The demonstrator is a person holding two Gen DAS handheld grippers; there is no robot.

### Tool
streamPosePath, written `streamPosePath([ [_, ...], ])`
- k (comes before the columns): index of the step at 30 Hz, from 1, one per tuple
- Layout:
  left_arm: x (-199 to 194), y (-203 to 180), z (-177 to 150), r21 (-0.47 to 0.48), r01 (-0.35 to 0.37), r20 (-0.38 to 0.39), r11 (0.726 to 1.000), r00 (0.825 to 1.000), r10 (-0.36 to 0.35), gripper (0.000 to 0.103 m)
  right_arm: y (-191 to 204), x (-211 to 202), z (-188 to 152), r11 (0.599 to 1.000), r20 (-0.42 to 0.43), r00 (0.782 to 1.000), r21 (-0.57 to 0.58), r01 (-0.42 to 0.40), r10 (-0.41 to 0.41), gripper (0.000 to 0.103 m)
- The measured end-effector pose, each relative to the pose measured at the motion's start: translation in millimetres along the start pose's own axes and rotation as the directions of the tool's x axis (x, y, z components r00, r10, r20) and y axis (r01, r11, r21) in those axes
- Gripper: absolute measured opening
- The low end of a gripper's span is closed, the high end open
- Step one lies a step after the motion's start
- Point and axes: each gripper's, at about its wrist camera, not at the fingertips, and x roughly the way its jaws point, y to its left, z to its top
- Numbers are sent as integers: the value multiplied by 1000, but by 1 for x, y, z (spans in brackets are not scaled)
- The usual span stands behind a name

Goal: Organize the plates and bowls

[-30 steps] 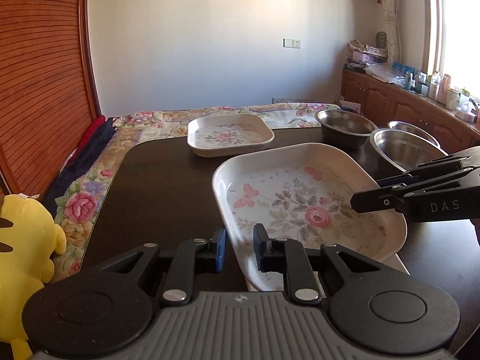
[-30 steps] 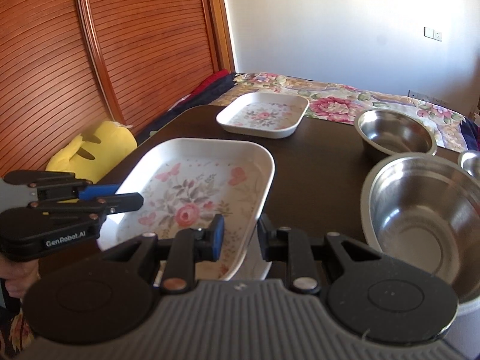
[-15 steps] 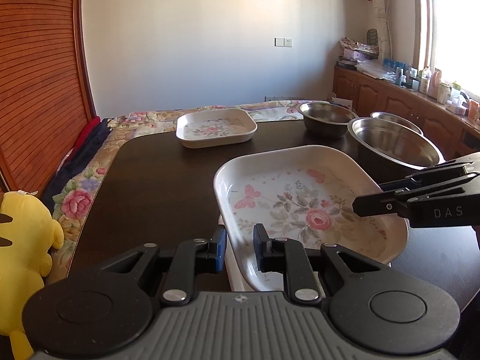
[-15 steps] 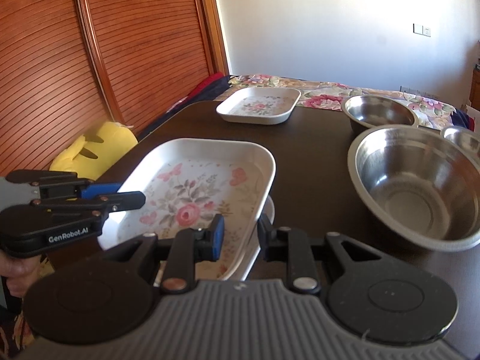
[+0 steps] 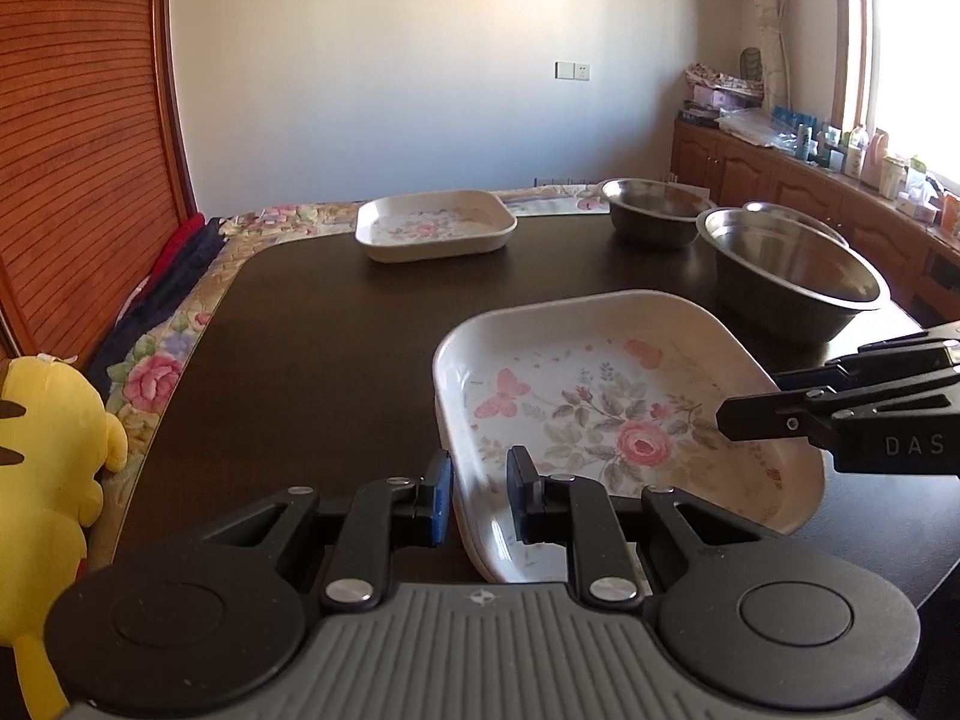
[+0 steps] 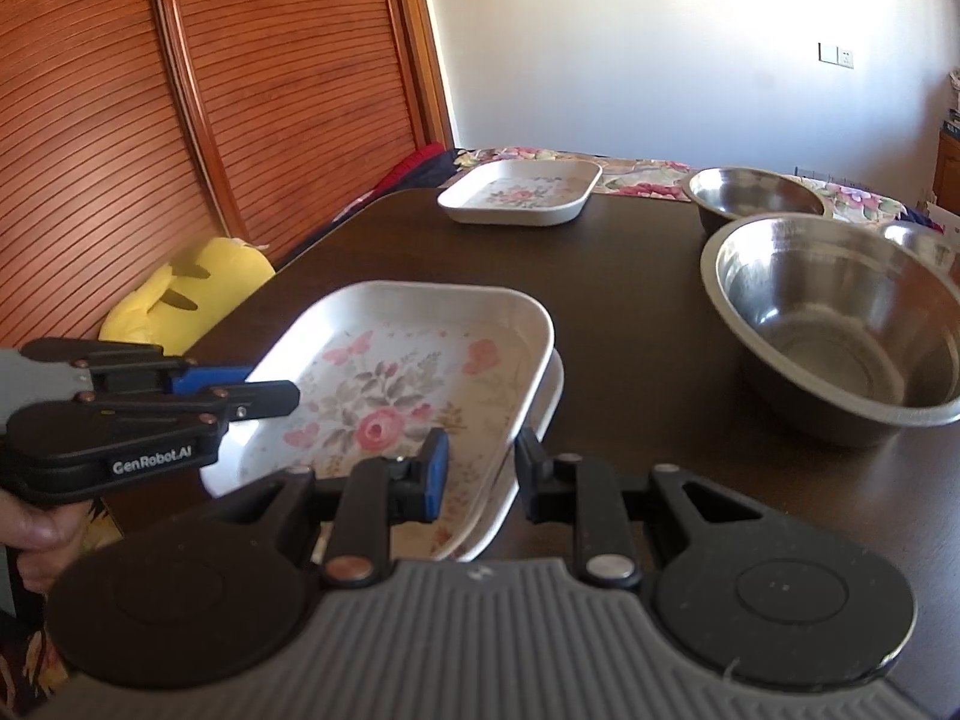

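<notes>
Since a second ago, the floral tray [image 5: 606,414] I carry has dropped onto a second tray's rim [image 6: 543,402]. My left gripper [image 5: 478,495] and right gripper [image 6: 478,468] straddle its edges, fingers slightly apart. Steel bowl [image 6: 840,324] sits at two o'clock.

A broad strip of bare dark counter [image 5: 336,324] lies open between the near floral plate [image 5: 606,414] and the far floral plate [image 5: 435,225], wide enough for tongs to pass from the left edge toward the middle. On the right, passage is blocked by the large steel bowl [image 6: 840,324] close beside the near plate, with a smaller steel bowl [image 6: 753,195] behind it and a third bowl's rim [image 5: 792,216] just past. The left tongs [image 5: 477,495] and right tongs [image 6: 480,474] straddle the near plate's opposite rims, and a yellow plush toy [image 5: 48,456] sits beyond the counter's left edge.
</notes>
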Motion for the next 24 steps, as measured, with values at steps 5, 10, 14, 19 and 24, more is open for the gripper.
streamPosePath([
  [5, 4, -1, -2, 13, -11, -3, 1000, 1000, 11, 21, 1, 0, -6, 1000, 19, 1000, 10, 11, -11, 26],
  [10, 7, -1, -4, 8, -15, -1, 1000, 1000, 15, 21, 3, 0, -10, 1000, 47, 999, 8, 22, -22, 26],
  [14, 10, 3, -5, -7, -14, 7, 1000, 1000, 14, 21, 3, 1, -15, 999, 92, 995, 36, 31, -34, 26],
  [19, 11, 5, -6, -21, -5, 18, 1000, 1000, 5, 21, 2, 1, -21, 998, 124, 991, 61, 35, -42, 27],
  [24, 8, 9, -7, -40, 9, 24, 999, 1000, -8, 21, 1, -3, -26, 997, 142, 990, 71, 18, -28, 27],
])
